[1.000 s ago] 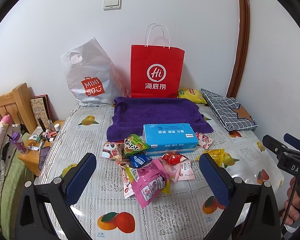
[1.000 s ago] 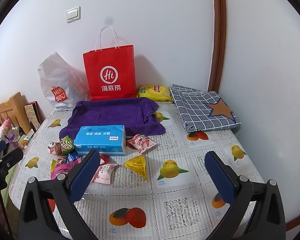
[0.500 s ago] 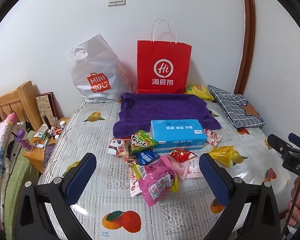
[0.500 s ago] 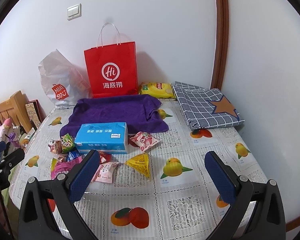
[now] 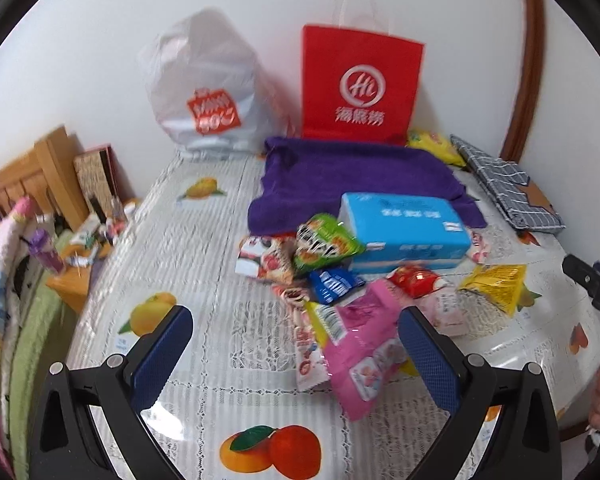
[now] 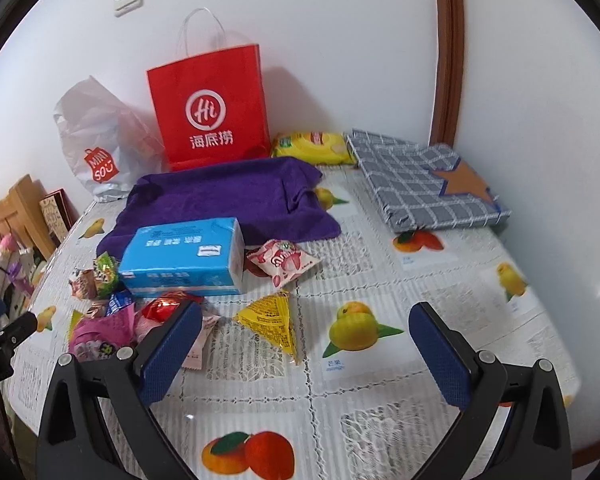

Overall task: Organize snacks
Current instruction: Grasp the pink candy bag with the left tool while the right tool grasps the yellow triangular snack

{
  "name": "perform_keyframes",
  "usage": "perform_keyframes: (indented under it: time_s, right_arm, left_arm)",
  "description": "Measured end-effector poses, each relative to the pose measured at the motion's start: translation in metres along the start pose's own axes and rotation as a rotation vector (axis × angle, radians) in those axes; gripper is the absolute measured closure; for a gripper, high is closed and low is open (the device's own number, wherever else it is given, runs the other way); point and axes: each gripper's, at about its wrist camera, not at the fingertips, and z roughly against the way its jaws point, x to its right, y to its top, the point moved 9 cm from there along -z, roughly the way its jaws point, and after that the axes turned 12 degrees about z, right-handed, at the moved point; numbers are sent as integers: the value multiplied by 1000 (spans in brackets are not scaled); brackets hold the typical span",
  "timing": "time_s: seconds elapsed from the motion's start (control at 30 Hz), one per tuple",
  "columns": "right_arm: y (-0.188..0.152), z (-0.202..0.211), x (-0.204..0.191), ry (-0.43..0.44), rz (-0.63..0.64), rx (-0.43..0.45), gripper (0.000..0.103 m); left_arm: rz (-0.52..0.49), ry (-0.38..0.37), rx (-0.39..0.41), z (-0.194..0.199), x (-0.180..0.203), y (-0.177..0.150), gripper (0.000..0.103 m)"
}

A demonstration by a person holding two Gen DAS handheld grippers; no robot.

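Here the tabletop (image 6: 380,392), under a fruit-print cover, shows most of its bare room along the near edge and over the whole right half; the left edge drops off beside a wooden headboard (image 5: 28,176) and a low stand cluttered with small bottles.

Against the wall at the far edge stand a white plastic bag (image 5: 204,84) toward the far-left corner and a red paper bag (image 6: 208,108) beside it, with a purple towel (image 6: 228,200) spread in front of them. A yellow chip bag (image 6: 312,148) lies at the far edge right of the red bag, and a folded grey checked cloth (image 6: 424,188) fills the far-right corner.

The snacks sit left of centre, bunched around a blue tissue box (image 6: 184,256) that lies on the towel's near edge. Left of the box are a green packet (image 5: 324,244) and a red-and-white packet (image 5: 260,260); nearer the front lie a blue packet (image 5: 334,284), a red packet (image 5: 416,280) and a pink pouch (image 5: 364,356). A pink strawberry-print packet (image 6: 280,260) touches the box's right end, and a yellow triangular packet (image 6: 274,320) lies apart, toward the middle.

The left gripper (image 5: 296,356) hangs over the near edge with its jaws wide apart and empty; the pink pouch lies beyond and between them, untouched. The right gripper (image 6: 304,356) has just been closing slightly, yet its jaws stand wide apart, nothing gripped; the yellow triangular packet appears between its fingers in the right wrist view, and contact is not discernible.
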Motion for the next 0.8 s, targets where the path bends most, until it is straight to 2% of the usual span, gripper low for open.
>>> perform_keyframes:
  time_s: [0.1, 0.23, 0.3, 0.5, 0.63, 0.8]
  right_arm:
    - [-7, -20, -1, 19, 6, -17, 9]
    - [-18, -50, -11, 55, 41, -107, 11]
    - [-22, -65, -20, 90, 54, -139, 19]
    - [-26, -94, -35, 124, 74, -171, 28]
    - [-28, -107, -39, 132, 73, -182, 29]
    - [-32, -124, -39, 148, 48, -209, 38]
  left_arm:
    - [28, -4, -23, -14, -10, 1, 0]
    - [49, 15, -38, -30, -22, 3, 0]
    - [69, 21, -39, -37, -28, 5, 2]
    - [128, 1, -44, -49, -41, 10, 2]
    - [116, -3, -35, -53, -40, 12, 2]
    - [113, -2, -69, -62, -39, 9, 2]
